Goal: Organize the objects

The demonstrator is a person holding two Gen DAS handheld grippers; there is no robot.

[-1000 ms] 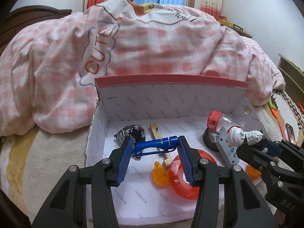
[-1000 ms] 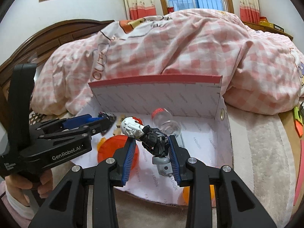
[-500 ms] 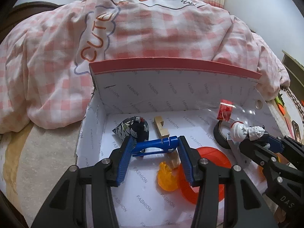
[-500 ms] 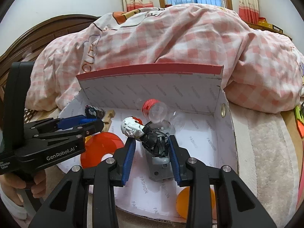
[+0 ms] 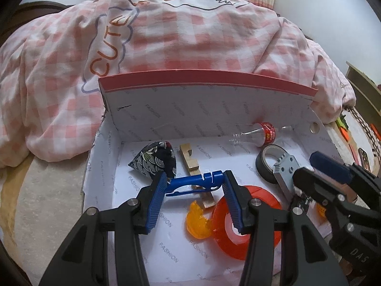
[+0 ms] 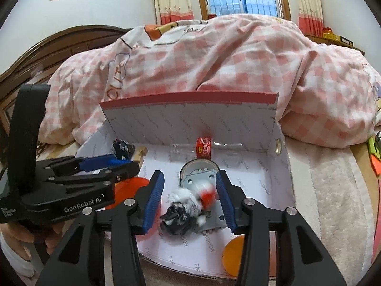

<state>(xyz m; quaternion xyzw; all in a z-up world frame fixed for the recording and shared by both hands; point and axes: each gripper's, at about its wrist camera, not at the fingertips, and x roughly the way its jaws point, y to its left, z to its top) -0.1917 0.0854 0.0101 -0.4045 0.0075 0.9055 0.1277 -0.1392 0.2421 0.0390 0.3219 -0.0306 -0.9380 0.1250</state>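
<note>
A blue clip (image 5: 197, 181) is clamped lengthwise between the jaws of the left gripper (image 5: 194, 186) and is held above the floor of the open box (image 5: 190, 109), near its left half. In the right wrist view, a black-and-white toy figure (image 6: 185, 207), blurred, is seen between the blue pads of the right gripper (image 6: 189, 197), with a gap on either side; these jaws have just been opening and no longer press on it. The figure lies partly over a grey metal bracket (image 6: 202, 181) on the box floor.

Other contents of the box are noted: a dark patterned pouch (image 5: 154, 160) at the back left, a wooden piece (image 5: 190, 164) just beside it, an orange translucent piece (image 5: 197, 221) touching a red disc (image 5: 250, 224) near the front, a roll of black tape (image 5: 266, 164) under the bracket's far end, and a clear bottle with a red label (image 5: 254, 135) lying on its side against the back wall. An orange ball (image 6: 232, 252) is seen at the box's front edge.

The box stands on a bed, and a pink checked quilt (image 5: 190, 35) is heaped behind it. A hand (image 6: 26, 236) is seen on the left gripper's handle.
</note>
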